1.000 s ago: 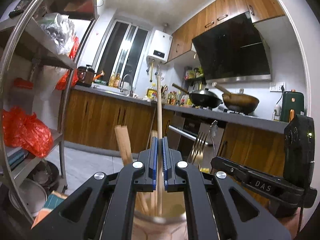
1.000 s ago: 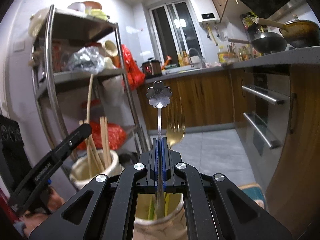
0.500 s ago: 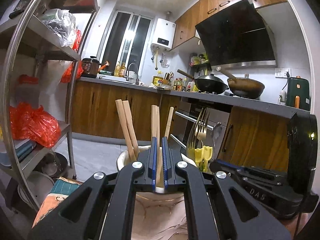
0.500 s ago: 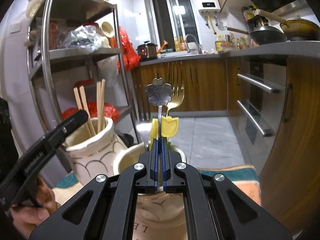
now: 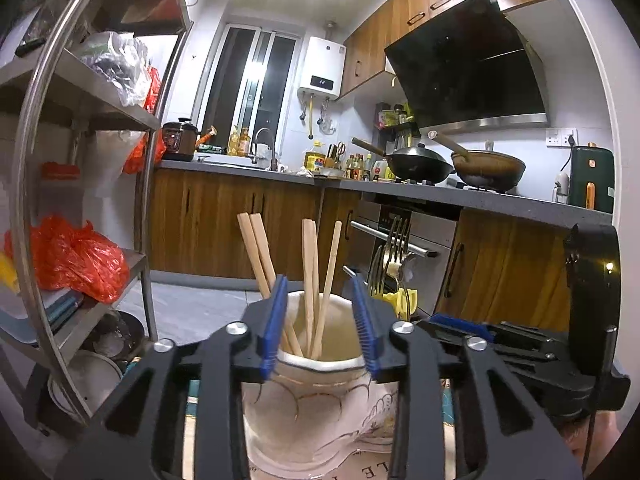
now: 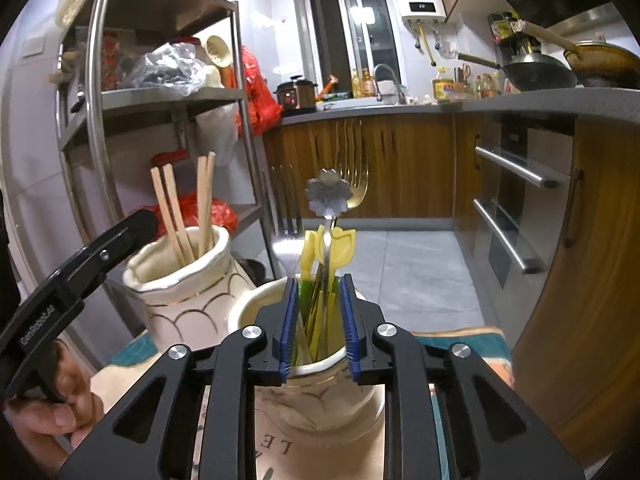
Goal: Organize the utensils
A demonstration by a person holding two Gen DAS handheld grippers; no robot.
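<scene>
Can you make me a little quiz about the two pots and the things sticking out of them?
1. True or false: the wooden chopsticks stand in the same pot as the flower-topped spoon.
2. Which pot does the right gripper sit at? A) the scalloped pot B) the pot with the yellow tulip handles C) neither
3. Fill in: the left gripper has its jaws either side of the ______, touching none of them.

Key
1. False: the chopsticks have their own pot.
2. B. Its jaws are opening and the spoon's stem stands loose between them.
3. Chopsticks. These jaws are opening too.
</scene>
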